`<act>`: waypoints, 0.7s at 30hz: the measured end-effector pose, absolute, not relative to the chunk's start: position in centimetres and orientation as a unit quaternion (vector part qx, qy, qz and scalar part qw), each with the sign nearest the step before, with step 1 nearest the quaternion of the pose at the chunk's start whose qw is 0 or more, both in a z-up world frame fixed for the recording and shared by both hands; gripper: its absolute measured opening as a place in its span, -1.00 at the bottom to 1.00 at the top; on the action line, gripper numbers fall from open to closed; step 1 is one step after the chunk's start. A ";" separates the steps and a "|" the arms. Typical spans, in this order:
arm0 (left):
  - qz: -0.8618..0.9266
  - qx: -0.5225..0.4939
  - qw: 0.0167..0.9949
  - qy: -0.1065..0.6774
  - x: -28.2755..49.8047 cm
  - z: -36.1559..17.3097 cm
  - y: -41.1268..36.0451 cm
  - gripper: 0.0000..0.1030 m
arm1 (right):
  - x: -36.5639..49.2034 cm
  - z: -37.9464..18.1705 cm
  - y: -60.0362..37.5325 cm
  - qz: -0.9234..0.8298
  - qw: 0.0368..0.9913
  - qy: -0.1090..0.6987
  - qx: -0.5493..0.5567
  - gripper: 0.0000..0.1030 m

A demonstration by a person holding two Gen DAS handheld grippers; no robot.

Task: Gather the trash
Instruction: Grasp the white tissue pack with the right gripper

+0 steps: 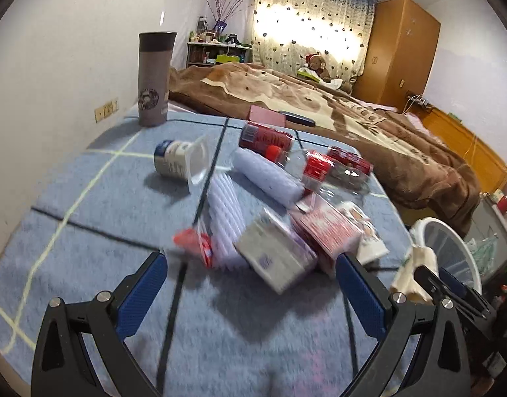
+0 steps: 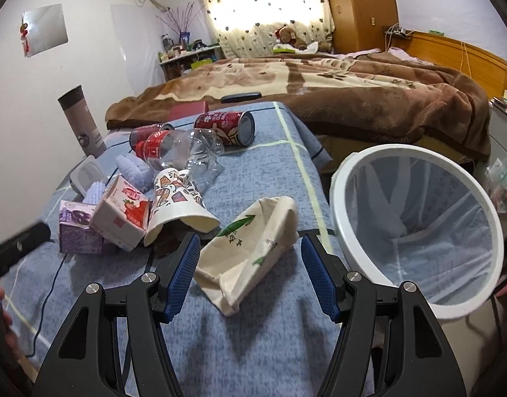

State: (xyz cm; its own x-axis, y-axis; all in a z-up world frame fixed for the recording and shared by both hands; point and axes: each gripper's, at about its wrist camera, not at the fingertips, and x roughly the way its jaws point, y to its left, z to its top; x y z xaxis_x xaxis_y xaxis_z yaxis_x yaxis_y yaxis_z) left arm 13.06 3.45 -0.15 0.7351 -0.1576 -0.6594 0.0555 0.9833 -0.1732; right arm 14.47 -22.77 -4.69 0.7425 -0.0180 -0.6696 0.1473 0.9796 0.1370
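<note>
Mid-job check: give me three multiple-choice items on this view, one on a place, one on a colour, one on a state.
1. Where is the white bin?
A. right of the crushed paper cup
B. behind the grey tumbler
C. on the bed

2. What colour are the pads on the right gripper?
A. red
B. blue
C. green

3. How is the right gripper set around the crushed paper cup?
A. shut on it
B. open, a finger on each side
C. far from it

Answers: 1 A, the bin stands off the blue cloth's right edge; 2 B, both pads show blue; 3 B, gaps show between the pads and the cup.
</note>
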 end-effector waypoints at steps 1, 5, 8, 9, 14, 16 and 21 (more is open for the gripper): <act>-0.057 -0.065 0.929 0.359 13.6 -0.1 3.4 1.00 | 14.8 -4.7 -22.8 -0.045 0.927 0.359 0.093 0.26; -0.058 -0.069 0.926 0.366 15.2 -0.2 3.9 1.00 | 15.6 -5.1 -22.8 -0.042 0.923 0.371 0.095 0.09; -0.073 -0.062 0.920 0.380 16.1 -0.6 3.7 0.96 | 16.1 -5.3 -23.0 -0.036 0.918 0.381 0.105 -0.15; -0.079 -0.063 0.917 0.386 16.3 -0.8 3.6 0.93 | 16.2 -5.4 -23.0 -0.034 0.916 0.385 0.105 -0.21; -0.104 -0.068 0.904 0.410 16.2 -2.2 2.9 0.60 | 16.4 -5.6 -23.1 -0.029 0.914 0.389 0.111 -0.74; -0.121 -0.078 0.898 0.416 15.9 -2.6 2.8 0.51 | 16.3 -5.7 -23.2 -0.026 0.914 0.389 0.112 -0.78; -0.132 -0.082 0.895 0.418 14.8 -3.0 2.3 0.33 | 15.9 -5.6 -23.0 -0.012 0.915 0.388 0.110 -0.80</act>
